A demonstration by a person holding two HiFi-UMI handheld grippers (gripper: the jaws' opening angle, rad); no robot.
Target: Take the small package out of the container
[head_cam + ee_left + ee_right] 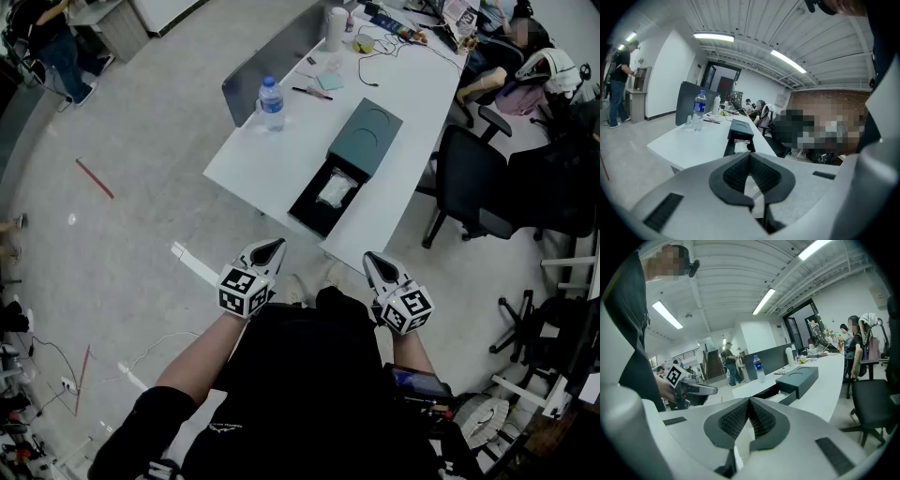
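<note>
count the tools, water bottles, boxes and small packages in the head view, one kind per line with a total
tools: 2, the left tool and the right tool
water bottles: 1, the water bottle on the table
boxes: 1, the box, open at its near end
small packages: 1, the small package lying in the box
total: 5

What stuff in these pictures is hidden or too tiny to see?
The small package: head view, too small to tell what is in it.
The container: head view, its grey-green cover hides the back part of the inside.
The water bottle label: all views, too small to read.
The table: head view, its far end is cut off by the top edge.
</note>
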